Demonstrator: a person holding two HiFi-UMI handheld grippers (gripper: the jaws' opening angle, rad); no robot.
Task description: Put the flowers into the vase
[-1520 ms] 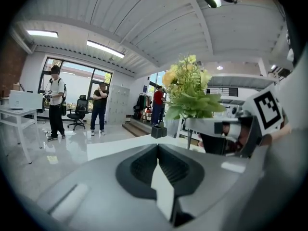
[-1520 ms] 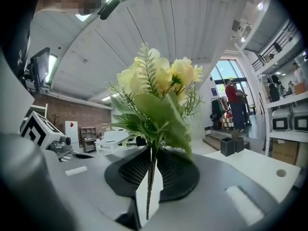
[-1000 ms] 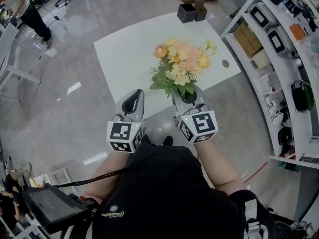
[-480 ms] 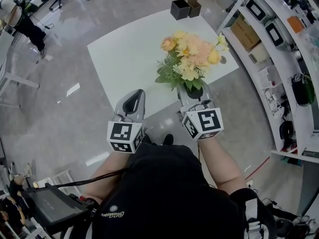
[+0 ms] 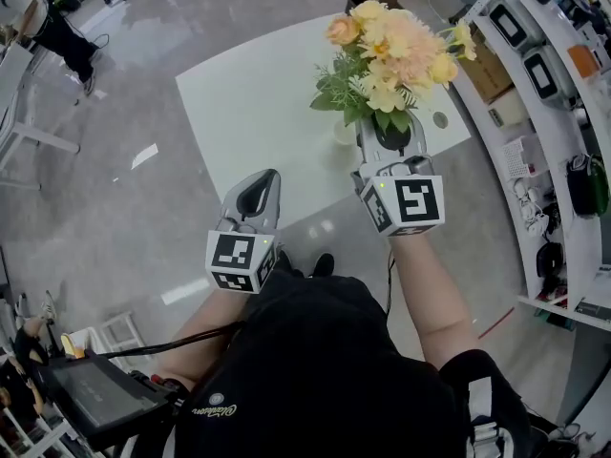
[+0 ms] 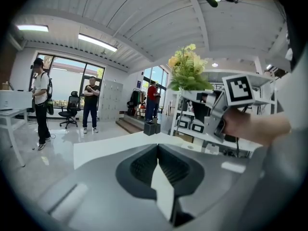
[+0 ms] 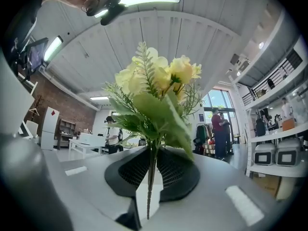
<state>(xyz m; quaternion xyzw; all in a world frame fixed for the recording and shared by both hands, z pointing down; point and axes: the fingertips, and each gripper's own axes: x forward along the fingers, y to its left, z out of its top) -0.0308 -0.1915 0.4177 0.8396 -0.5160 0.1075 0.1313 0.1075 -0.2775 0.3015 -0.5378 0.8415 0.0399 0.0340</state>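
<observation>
Flowers [image 5: 391, 41] clamped by fingers of right gripper [image 5: 390, 134] above white table [image 5: 258, 103] near shelving [image 5: 544, 74]; left gripper [image 5: 265, 175] fingers together.

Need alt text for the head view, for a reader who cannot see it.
The right gripper holds a bunch of yellow and peach flowers over a white table. The left gripper sits lower, nearer the person, jaws together with nothing in them. At the right stand shelves.
</observation>
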